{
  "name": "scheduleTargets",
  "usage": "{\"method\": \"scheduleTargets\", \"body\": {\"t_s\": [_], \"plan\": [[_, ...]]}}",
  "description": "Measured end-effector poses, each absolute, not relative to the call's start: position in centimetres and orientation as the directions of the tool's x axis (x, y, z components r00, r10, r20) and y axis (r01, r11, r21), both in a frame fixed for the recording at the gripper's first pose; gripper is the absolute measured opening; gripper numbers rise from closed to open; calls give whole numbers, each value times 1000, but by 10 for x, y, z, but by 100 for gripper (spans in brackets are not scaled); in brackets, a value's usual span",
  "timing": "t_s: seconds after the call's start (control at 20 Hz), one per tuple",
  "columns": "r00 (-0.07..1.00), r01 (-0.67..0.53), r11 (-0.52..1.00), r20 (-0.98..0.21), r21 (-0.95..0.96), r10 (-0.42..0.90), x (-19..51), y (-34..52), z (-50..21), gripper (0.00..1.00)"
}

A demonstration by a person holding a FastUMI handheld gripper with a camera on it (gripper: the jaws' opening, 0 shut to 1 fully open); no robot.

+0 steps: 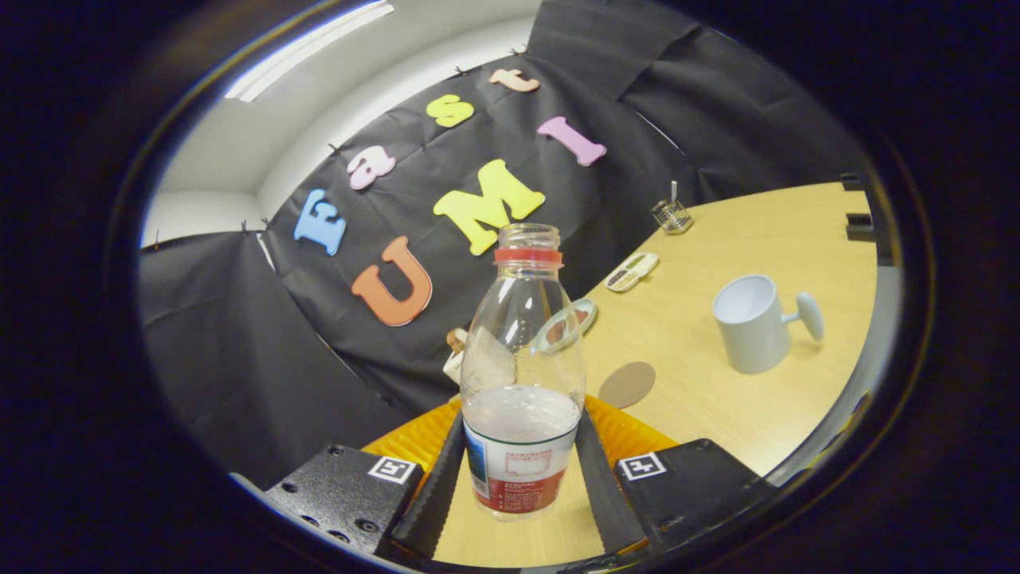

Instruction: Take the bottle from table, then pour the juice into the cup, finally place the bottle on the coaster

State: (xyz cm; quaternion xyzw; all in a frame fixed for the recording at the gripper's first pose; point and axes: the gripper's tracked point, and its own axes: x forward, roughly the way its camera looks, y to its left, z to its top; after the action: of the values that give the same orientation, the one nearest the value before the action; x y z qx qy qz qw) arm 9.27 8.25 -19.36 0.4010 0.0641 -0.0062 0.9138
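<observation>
Start at the left of your view: the booth's black cloth wall (pixel 239 335) hangs there, and the wooden table (pixel 717 399) runs out from its foot toward the right.

Your gripper (pixel 522 486) has the bottle (pixel 522 383) standing between its two fingers. You can see the left finger (pixel 434 490) lying along the bottle's lower left side and the right finger running up along its lower right side, both pressed in at the label, so the tool is clenched on the bottle. The bottle stands upright, its mouth open with no cap, a red ring round the neck, and pale liquid filling about the lower third.

Just behind the bottle's left side you see a small pale object against the cloth; it is too hidden to name. Behind the bottle's right shoulder, partly seen through the clear plastic, a small oval dish (pixel 572 319) lies on the table.

Just beyond your right finger the round brown coaster (pixel 627 384) lies flat on the table, close to the bottle but apart from it. Farther back, near the cloth, you see a pale calculator-like device (pixel 631 271), and beyond that a small clear holder (pixel 672 215) with something upright in it.

Well to the right of the coaster stands the grey cup (pixel 749 323), upright, its mouth open, its handle pointing right.
</observation>
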Motion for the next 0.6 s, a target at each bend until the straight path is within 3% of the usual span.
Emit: {"method": "scheduleTargets", "body": {"t_s": [0.6], "plan": [[986,97,348,-136,933,91,121,62,-225,77]]}}
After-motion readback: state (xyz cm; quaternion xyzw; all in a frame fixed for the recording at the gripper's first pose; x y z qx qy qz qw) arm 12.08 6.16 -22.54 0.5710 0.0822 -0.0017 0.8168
